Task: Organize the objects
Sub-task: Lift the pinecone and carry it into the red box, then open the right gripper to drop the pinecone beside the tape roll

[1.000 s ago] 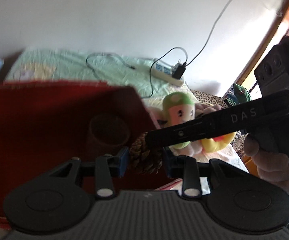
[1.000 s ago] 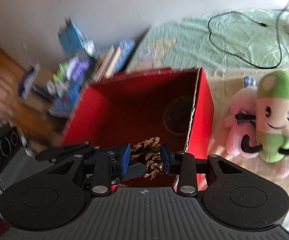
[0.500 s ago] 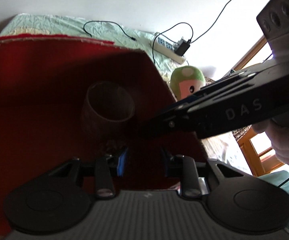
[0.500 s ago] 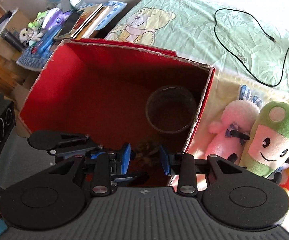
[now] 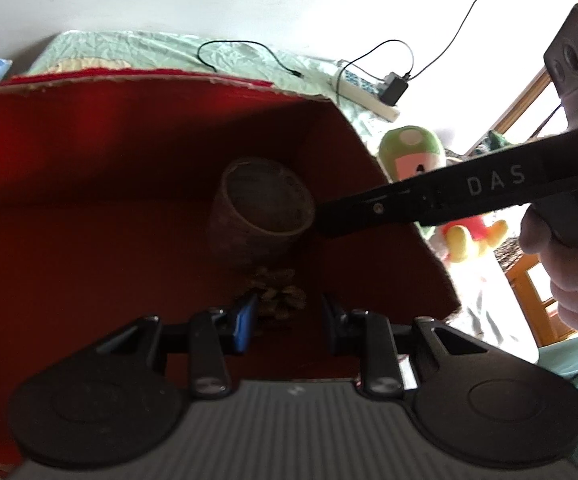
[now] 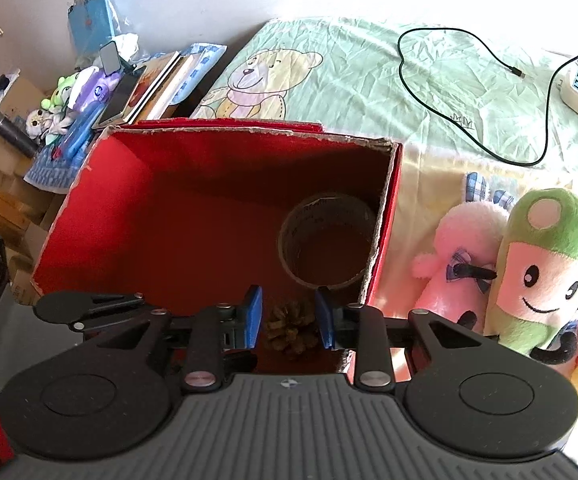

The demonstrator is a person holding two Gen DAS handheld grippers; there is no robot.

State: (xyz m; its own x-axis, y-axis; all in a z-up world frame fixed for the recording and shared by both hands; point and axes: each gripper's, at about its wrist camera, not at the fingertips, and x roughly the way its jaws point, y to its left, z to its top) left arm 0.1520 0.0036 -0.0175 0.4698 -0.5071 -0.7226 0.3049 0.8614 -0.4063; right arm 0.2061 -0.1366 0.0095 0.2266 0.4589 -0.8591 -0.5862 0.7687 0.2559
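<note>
The right fingers (image 6: pixel 252 322) stand apart, nothing between them, over the pinecone (image 6: pixel 291 326) lying on the floor of the red box (image 6: pixel 249 130) beside the tape roll (image 6: pixel 327 246). The left fingers (image 5: pixel 245 328) are spread too, empty, low inside the box just above the cone. It looks delivered, so the thing now is to lift both straight up, clear of the cardboard walls. The plush toys (image 6: pixel 545 268) wait on the bed (image 6: pixel 369 80) right beside the box.
</note>
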